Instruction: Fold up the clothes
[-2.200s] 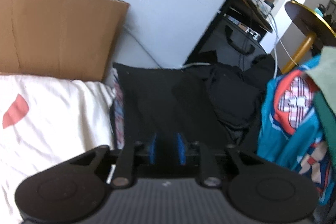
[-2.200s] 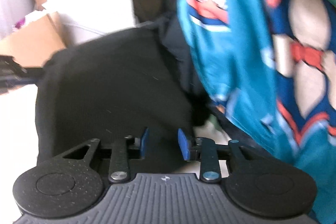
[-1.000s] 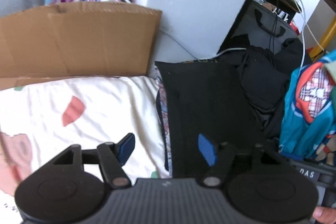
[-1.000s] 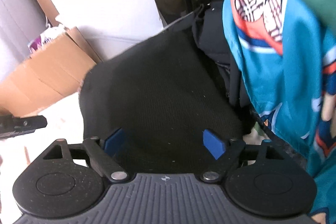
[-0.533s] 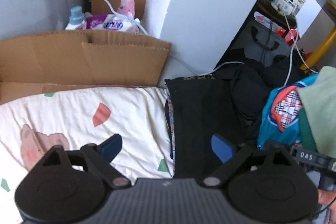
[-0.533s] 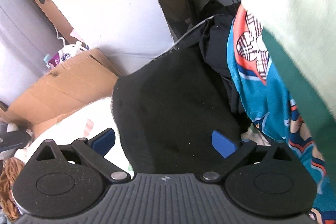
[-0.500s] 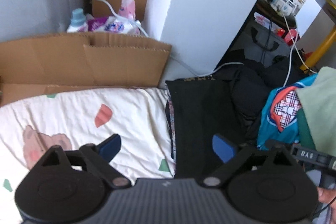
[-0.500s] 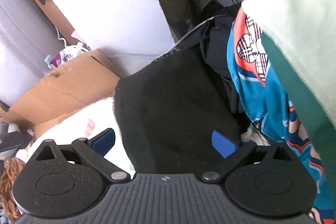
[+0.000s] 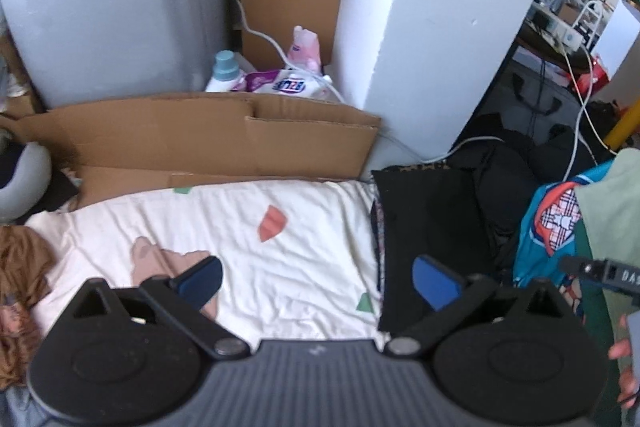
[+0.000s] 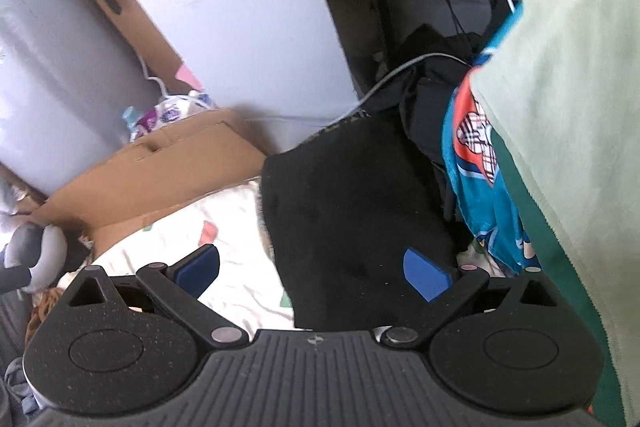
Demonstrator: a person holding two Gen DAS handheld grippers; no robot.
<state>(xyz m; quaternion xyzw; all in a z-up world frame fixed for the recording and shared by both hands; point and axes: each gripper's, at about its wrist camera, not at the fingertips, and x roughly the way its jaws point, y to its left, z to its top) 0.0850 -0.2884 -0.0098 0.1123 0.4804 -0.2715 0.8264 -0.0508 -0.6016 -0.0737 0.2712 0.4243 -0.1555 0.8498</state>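
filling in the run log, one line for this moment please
left gripper: open, empty | right gripper: open, empty | black garment: folded, lying flat on sheet

black garment (image 9: 424, 211), cream sheet (image 9: 280, 235), teal shirt (image 10: 480, 195)

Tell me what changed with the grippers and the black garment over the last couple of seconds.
Both grippers let go: the left gripper and right gripper, jaws earlier nearly shut low on the folded black garment, have just been opening and lifted away, nothing between them. The garment, cream sheet and teal clothing stayed put.
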